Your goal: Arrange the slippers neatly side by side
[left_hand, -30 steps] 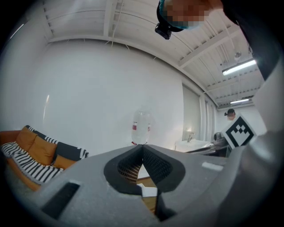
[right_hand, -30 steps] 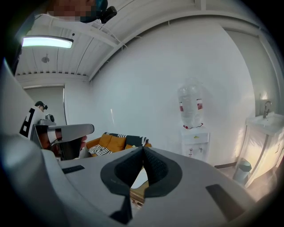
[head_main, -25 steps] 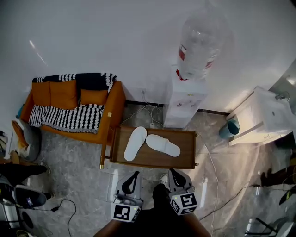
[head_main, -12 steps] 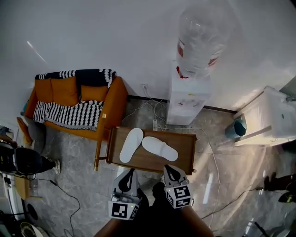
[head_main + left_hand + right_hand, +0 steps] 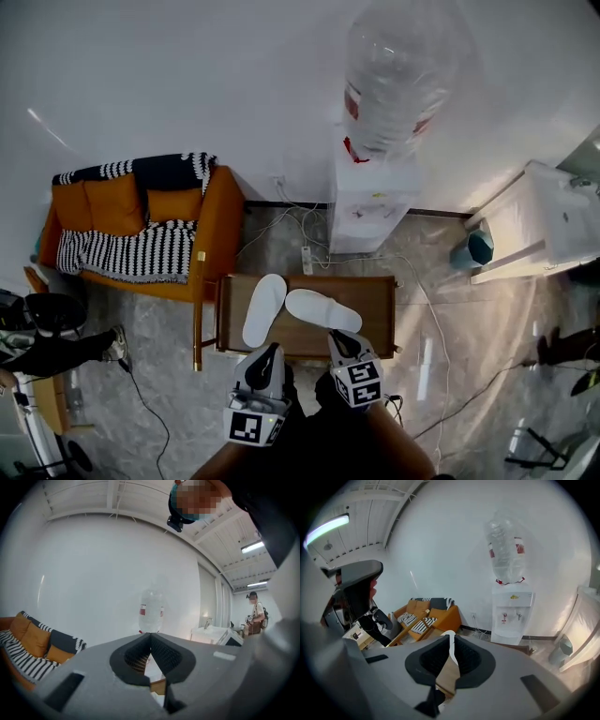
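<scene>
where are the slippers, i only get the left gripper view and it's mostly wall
observer: Head view shows both on the brown table, just ahead of the left gripper and right gripper.
operator: side by side yet
observer: No. The left slipper lies lengthwise, the right slipper angles away from it, a V.
operator: right gripper holding anything
observer: No, its own view shows jaws together, empty.

Two white slippers [image 5: 298, 308], splayed, toes touching
</scene>
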{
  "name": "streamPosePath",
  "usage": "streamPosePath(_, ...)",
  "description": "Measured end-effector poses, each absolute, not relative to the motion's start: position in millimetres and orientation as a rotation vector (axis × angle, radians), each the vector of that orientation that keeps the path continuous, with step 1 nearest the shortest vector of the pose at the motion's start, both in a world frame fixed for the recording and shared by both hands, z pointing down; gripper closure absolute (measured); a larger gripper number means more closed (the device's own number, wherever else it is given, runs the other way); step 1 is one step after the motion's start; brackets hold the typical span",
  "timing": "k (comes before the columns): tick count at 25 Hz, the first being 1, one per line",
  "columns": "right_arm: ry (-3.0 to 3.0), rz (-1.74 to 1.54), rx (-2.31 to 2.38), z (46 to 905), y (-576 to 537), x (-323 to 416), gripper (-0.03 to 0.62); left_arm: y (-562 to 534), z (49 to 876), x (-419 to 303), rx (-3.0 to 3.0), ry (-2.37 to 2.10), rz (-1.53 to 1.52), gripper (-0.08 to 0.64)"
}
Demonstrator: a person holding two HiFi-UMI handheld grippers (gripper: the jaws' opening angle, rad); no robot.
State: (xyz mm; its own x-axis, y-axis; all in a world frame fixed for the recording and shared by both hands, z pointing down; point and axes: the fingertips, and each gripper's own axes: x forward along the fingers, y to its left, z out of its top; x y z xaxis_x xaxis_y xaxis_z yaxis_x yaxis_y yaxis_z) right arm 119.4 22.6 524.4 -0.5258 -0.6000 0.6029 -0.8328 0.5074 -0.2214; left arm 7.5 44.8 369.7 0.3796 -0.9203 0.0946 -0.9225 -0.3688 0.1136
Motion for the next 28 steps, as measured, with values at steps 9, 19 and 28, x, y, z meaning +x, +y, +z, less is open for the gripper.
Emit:
streamPosePath(9, -2.085, 0.714, 1.142, 598, -4, 119, 0.58, 0, 400, -17, 2.509, -1.527, 0.131, 0.548)
streamPosePath(19, -1.979, 0.648, 0.926, 675, -38, 137, 0.513, -29, 428, -2, 2.519, -1.484, 0.143, 0.547)
streamPosePath(28, -1.917, 0.552, 0.759, 733, -56, 141, 0.514, -44, 447, 6, 2.474, -1.493, 0.149, 0.548)
